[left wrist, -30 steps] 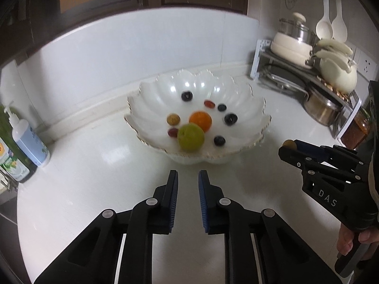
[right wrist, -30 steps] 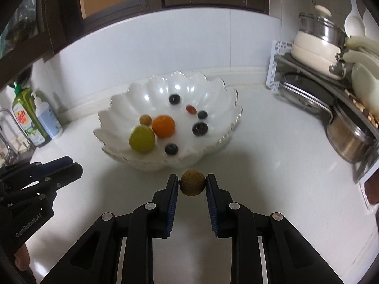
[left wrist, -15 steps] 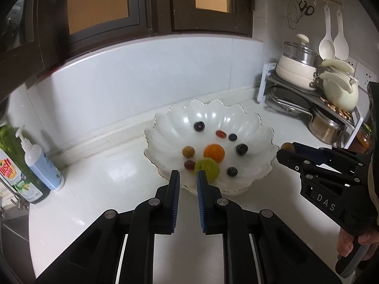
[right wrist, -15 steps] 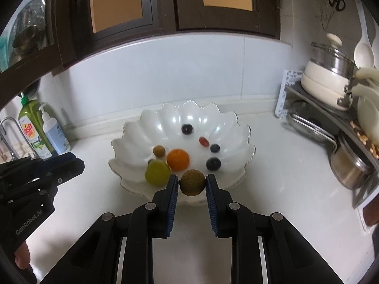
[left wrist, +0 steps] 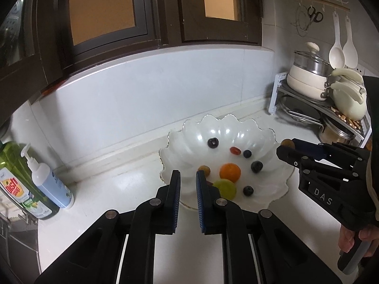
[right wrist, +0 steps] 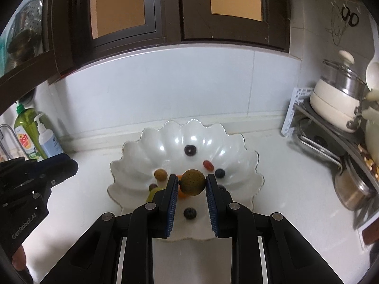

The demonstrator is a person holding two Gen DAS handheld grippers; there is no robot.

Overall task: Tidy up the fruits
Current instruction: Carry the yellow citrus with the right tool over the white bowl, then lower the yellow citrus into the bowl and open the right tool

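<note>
A white scalloped bowl sits on the white counter. It holds an orange, a green fruit, a red grape and several dark berries. My right gripper is shut on a round brown-green fruit and hangs above the bowl's near half. In the left wrist view the right gripper comes in over the bowl's right rim. My left gripper is at the bowl's near-left rim, almost fully shut with a thin gap and nothing in it. It also appears as the left gripper in the right wrist view.
A green dish-soap bottle and a pump bottle stand at the counter's left end by the sink. A rack with white pots and a steel pot fills the right corner. Dark wall cabinets hang above the backsplash.
Both grippers have risen and moved toward the bowl. The held fruit, which was short of the bowl's rim, now hangs over its inside. The left jaws narrowed slightly.
</note>
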